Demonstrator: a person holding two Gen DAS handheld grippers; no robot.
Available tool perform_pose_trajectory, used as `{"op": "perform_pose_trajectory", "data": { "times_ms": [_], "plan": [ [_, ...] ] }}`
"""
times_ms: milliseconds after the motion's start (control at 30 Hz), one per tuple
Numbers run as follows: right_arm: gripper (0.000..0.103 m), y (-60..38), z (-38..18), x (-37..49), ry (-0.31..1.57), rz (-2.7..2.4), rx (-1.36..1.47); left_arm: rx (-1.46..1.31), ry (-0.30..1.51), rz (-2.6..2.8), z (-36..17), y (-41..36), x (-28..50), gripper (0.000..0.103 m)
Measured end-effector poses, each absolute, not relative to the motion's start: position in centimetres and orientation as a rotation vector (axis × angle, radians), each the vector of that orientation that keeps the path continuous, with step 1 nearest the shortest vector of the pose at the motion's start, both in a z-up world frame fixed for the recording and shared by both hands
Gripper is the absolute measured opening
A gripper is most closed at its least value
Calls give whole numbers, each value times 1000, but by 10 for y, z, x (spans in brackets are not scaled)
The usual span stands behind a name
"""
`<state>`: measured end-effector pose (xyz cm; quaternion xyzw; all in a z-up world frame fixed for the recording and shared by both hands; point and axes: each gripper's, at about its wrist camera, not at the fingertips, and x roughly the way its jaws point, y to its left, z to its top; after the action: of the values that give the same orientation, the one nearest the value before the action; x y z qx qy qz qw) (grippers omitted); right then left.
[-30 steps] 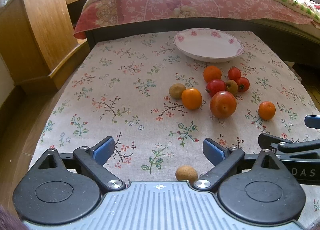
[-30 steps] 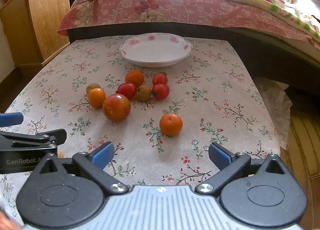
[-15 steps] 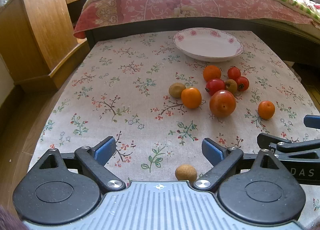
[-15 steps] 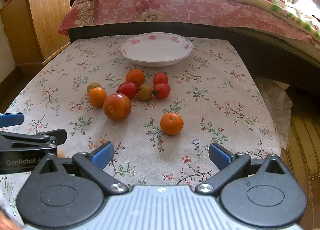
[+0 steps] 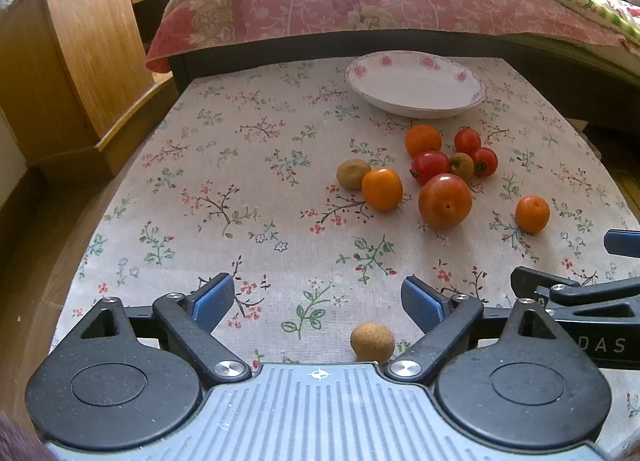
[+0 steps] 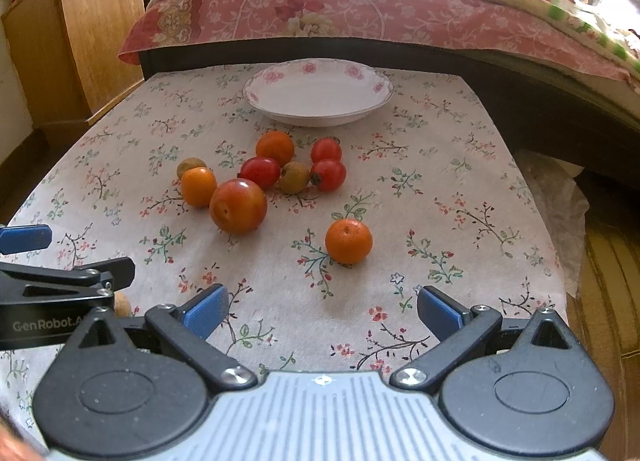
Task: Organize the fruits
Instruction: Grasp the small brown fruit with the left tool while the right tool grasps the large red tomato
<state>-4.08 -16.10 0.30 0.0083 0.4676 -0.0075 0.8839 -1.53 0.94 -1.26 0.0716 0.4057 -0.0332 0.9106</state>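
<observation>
Item one, bottom of both frames: my left gripper point(image 5: 317, 297) and right gripper point(image 6: 322, 311), each with blue pads spread wide and nothing between them, both above the near edge of the surface point(image 6: 460, 189), which wears a floral cloth.

Item two: a small tan fruit point(image 5: 372, 342), lower centre of the left view, just ahead of my left gripper's body.

Item three: a lone orange fruit point(image 6: 348, 241), centre of the right view, apart from the rest.

Item four: the main cluster, mid-frame. I count a large red-orange fruit point(image 6: 238, 205), a smaller orange one point(image 6: 198, 186) touching a brownish fruit point(image 6: 190, 166), three red fruits point(image 6: 260, 172), one olive-brown fruit point(image 6: 294, 177) among them, and another orange at the back point(image 6: 275, 147).

Item five: a white plate point(image 6: 280, 73) with pink flowers on its rim, beyond the cluster, holding no fruit.

Item six, top of frame: a bed point(image 6: 360, 9) with a pink floral cover; a wooden cabinet point(image 6: 96, 21) at upper left.
</observation>
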Motion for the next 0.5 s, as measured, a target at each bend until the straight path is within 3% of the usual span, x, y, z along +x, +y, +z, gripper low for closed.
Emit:
{"op": "perform_pose_trajectory", "data": {
  "times_ms": [500],
  "plan": [
    [102, -178, 11, -31, 989, -6, 107, 236, 843, -126, -16, 5, -28, 97]
  ]
}}
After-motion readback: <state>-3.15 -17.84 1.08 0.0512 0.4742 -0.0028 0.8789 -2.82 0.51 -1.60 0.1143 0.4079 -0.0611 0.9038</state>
